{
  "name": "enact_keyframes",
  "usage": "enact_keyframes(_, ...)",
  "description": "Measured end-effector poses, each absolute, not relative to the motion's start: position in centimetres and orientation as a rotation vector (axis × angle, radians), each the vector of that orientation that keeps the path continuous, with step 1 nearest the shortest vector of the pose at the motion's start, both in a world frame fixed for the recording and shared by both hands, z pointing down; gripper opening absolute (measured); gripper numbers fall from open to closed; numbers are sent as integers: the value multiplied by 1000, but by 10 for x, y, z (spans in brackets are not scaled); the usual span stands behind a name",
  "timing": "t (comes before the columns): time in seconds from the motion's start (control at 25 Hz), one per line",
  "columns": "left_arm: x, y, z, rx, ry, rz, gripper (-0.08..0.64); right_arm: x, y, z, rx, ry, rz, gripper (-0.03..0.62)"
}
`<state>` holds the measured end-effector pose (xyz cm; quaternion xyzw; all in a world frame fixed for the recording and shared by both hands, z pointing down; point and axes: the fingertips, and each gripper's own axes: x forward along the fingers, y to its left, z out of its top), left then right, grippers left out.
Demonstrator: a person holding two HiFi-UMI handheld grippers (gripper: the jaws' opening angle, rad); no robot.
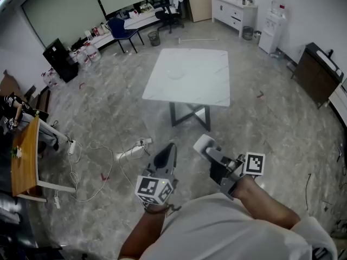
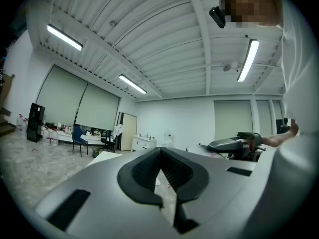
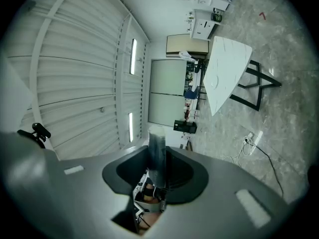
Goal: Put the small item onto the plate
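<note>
A white square table stands on the floor some way ahead of me, with a faint pale plate on its far left part. I hold both grippers close to my body, well short of the table. My right gripper points at the table and is shut on a small, thin grey-white item that stands upright between its pads. In the right gripper view the table lies far off and tilted. My left gripper hangs beside the right one with its jaws together and nothing in them.
Cables and a power strip lie on the floor between me and the table. A wooden desk stands at the left, a blue chair at the back, a dark cabinet at the right and a white cabinet beyond.
</note>
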<state>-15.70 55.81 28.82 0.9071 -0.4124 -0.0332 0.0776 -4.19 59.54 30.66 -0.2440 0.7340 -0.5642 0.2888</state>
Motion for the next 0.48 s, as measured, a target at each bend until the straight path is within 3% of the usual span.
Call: enact_keyframes(0.48, -149, 505, 305, 2690, -1283, -76, 6, -36, 537, 316, -610, 1976, -1531, 100)
